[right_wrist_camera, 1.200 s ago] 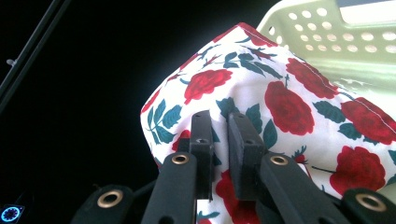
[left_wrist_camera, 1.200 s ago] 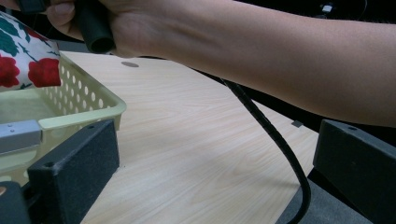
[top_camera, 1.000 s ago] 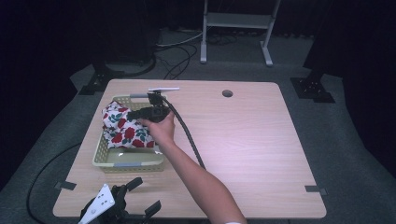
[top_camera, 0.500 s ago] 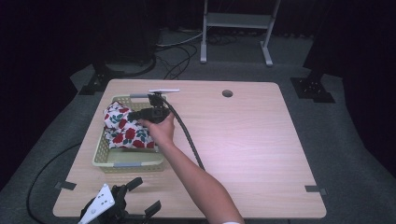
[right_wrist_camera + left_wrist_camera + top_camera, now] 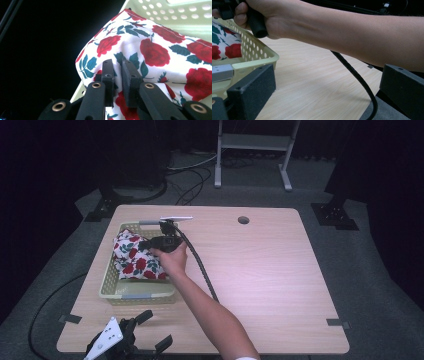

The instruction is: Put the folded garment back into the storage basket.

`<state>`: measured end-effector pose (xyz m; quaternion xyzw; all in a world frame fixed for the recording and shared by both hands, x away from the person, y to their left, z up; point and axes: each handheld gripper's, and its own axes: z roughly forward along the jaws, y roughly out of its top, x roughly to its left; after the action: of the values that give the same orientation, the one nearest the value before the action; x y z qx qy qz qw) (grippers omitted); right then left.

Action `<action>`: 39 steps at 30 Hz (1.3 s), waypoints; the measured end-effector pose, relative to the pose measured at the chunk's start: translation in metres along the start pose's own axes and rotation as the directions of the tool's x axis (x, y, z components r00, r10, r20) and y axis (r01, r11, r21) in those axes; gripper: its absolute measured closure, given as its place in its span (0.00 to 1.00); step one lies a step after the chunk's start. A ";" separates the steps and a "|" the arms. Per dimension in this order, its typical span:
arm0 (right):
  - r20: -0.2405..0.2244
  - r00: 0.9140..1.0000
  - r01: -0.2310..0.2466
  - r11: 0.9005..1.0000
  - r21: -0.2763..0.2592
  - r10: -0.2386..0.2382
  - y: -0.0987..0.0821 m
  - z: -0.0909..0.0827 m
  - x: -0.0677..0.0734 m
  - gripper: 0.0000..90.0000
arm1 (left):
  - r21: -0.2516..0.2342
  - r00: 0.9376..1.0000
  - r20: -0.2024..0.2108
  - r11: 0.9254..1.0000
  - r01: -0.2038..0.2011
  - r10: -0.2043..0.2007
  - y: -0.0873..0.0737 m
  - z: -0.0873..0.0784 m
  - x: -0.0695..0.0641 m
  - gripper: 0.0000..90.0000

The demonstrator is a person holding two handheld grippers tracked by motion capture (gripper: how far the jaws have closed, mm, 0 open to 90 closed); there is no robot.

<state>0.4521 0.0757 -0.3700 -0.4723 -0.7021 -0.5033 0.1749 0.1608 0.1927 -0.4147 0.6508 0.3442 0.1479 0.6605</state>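
Rose-printed white cotton cloth [image 5: 134, 261] lies bunched inside the pale green perforated plastic basket [image 5: 112, 290], piled against the basket's far wall and rising above its rim. The right gripper [image 5: 117, 72], reaching over the basket's near-right side, has its fingers [image 5: 108, 75] closed almost together on a fold of the fabric. The left gripper [image 5: 131, 342] rests on the wooden surface [image 5: 280, 285] just in front of the basket, fingers spread wide and empty. Likely soft, light and limp, the cloth should drape when lifted; a pinch on a bunched fold or hemmed edge looks safest
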 end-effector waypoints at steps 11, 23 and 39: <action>0.043 0.999 -0.007 1.000 0.021 0.006 -0.005 0.005 -0.003 0.89 | -0.002 1.000 -0.001 1.000 0.002 -0.002 0.000 -0.001 0.001 0.00; 0.070 0.997 -0.040 0.999 0.036 0.037 -0.010 0.004 -0.008 0.85 | -0.002 1.000 -0.001 1.000 -0.001 0.001 0.000 0.000 0.000 0.00; 0.075 0.997 0.025 0.999 0.028 -0.028 -0.012 -0.008 -0.002 0.82 | -0.002 1.000 0.002 1.000 -0.002 0.002 0.000 0.000 -0.002 0.00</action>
<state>0.4413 0.0673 -0.3742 -0.4793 -0.7212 -0.4778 0.1479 0.1596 0.1914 -0.4139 0.6507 0.3426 0.1484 0.6612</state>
